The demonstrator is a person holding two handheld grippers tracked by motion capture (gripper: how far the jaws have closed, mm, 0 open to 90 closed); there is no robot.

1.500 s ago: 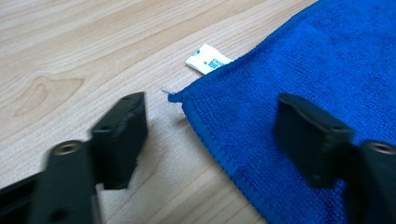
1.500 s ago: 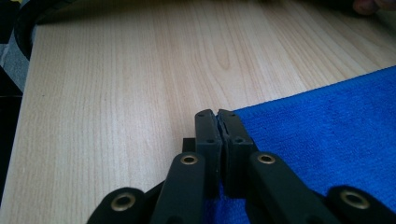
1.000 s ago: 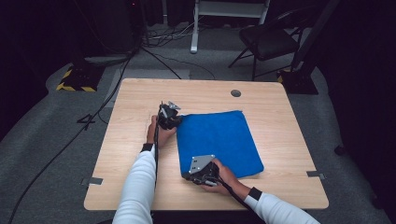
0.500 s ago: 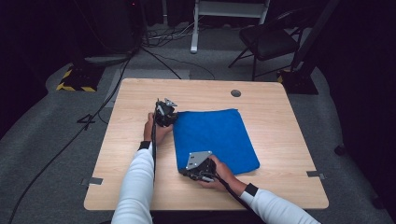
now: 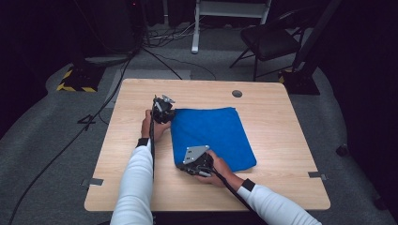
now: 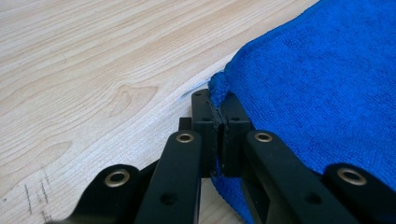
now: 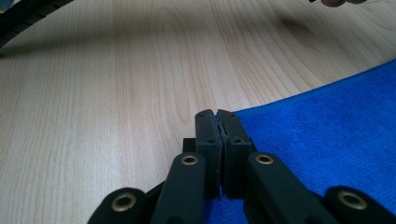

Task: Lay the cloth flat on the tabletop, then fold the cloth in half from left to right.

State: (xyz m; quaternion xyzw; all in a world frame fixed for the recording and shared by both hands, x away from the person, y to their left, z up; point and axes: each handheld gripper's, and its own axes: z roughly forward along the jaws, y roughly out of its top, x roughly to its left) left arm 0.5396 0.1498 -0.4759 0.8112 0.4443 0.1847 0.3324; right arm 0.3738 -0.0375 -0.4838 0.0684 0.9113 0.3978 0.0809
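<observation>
Two claws are pinching one blue towel [image 5: 212,136]: we are clamping our left claw [image 6: 218,109] shut on its far left corner and our right claw [image 7: 217,122] shut on its near left corner. Beyond both claws, it is lying flat on the wooden desk [image 5: 281,117].

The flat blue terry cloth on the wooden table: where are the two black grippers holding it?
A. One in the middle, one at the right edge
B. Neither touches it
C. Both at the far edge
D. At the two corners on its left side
D: the left gripper pinches the far left corner of the blue terry cloth, and the right gripper is shut on the near left corner.
</observation>
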